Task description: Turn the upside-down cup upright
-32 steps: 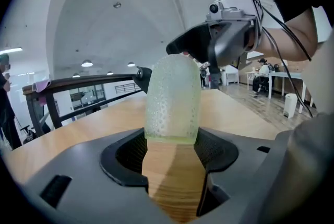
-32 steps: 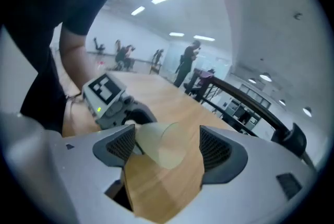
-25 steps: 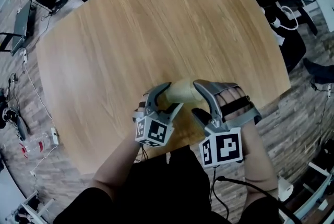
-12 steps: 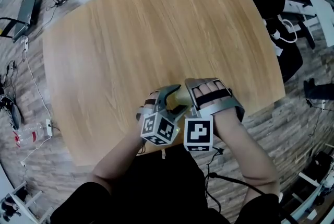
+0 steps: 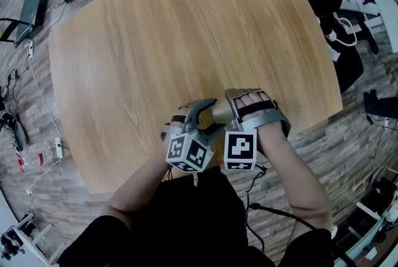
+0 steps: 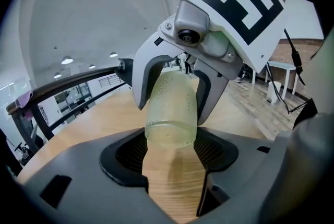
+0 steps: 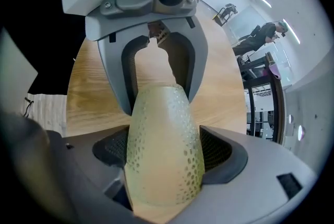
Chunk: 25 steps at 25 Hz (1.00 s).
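A broad wooden desk (image 5: pixel 186 29) fills the view from above. Over its near edge, the left claw (image 6: pixel 169 151) and the right claw (image 7: pixel 166 157) face each other, jaws set wide. Each is clamped on an opposite end of one pale yellow-green dimpled cup (image 5: pixel 219 112), held sideways off the desk between them.

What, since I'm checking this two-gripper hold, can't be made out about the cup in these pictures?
Head view: most of the cup, covered by the left gripper and right gripper.
Left gripper view: the cup's far end, behind the right gripper's fingers.
Both gripper views: which end is the mouth; the frosted, dimpled wall blurs it.
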Each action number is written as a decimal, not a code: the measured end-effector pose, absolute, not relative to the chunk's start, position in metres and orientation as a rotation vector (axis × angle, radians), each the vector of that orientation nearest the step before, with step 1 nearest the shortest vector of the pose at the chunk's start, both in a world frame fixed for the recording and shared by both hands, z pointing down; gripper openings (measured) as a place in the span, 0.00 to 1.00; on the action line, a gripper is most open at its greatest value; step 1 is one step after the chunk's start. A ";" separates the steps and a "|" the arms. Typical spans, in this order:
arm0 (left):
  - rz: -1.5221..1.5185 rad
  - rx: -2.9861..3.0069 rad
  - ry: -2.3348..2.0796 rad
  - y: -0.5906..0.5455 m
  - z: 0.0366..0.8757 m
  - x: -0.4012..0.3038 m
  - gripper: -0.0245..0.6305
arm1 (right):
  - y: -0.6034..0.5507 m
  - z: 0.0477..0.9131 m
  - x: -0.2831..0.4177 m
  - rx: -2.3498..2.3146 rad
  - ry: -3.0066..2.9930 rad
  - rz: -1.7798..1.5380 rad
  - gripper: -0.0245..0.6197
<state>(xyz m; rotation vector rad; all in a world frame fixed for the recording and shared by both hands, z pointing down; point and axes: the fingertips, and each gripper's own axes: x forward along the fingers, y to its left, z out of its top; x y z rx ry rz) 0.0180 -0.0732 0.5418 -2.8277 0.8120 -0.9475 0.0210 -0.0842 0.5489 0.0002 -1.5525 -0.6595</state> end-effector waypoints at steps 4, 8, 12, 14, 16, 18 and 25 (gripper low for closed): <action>-0.904 -2.841 0.776 -0.073 0.539 0.026 0.48 | -0.083 0.549 0.029 0.034 -1.646 -0.624 0.65; -0.795 -2.866 0.713 -0.072 0.526 0.025 0.48 | -0.085 0.539 0.028 0.113 -1.768 -0.628 0.65; -0.626 -2.936 0.630 -0.070 0.506 0.022 0.47 | -0.088 0.526 0.022 0.221 -1.913 -0.633 0.65; -0.575 -2.965 0.602 -0.068 0.497 0.021 0.47 | -0.086 0.523 0.018 0.269 -1.984 -0.629 0.65; -0.545 -2.995 0.573 -0.067 0.493 0.022 0.47 | -0.086 0.524 0.017 0.305 -2.038 -0.627 0.65; -0.537 -3.015 0.542 -0.066 0.493 0.022 0.46 | -0.086 0.527 0.016 0.333 -2.071 -0.630 0.65; -0.578 -3.086 0.451 -0.064 0.499 0.022 0.45 | -0.084 0.540 0.011 0.398 -2.230 -0.493 0.65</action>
